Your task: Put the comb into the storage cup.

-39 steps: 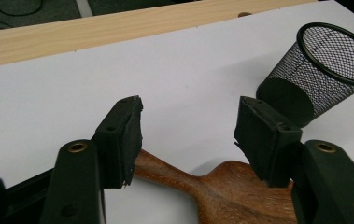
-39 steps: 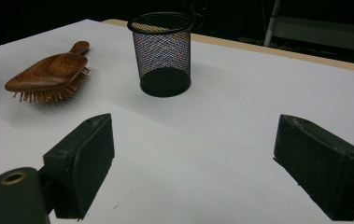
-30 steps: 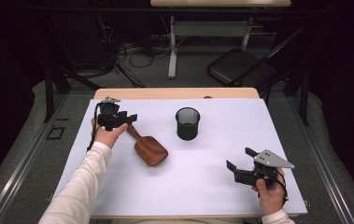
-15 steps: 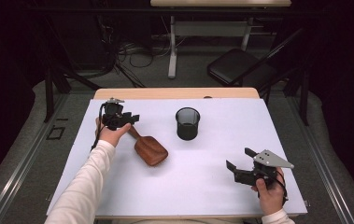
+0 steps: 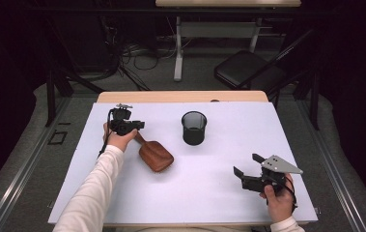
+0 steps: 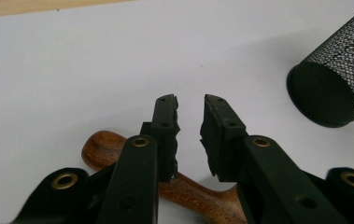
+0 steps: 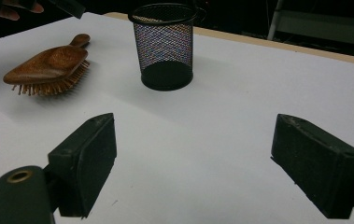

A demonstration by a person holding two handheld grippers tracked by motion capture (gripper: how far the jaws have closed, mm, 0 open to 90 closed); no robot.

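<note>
A wooden hairbrush lies bristles down on the white table top, its handle pointing to the far left. My left gripper hovers right over that handle. Its jaws have just been closing and now stand a narrow gap apart. Bare table shows through the gap, the handle passes beneath them, and no pad presses on it. The right gripper rests at the near right, its jaws wide open and empty, pointing toward the hairbrush and the cup.
A black mesh cup stands upright mid-table, right of the brush, and also shows in the gripper views. White sheet covers the table. A dark chair and desk legs stand beyond the far edge.
The left hand has sunk a little toward the brush handle. The right hand and gripper have not moved. Brush and cup stay where they were.
</note>
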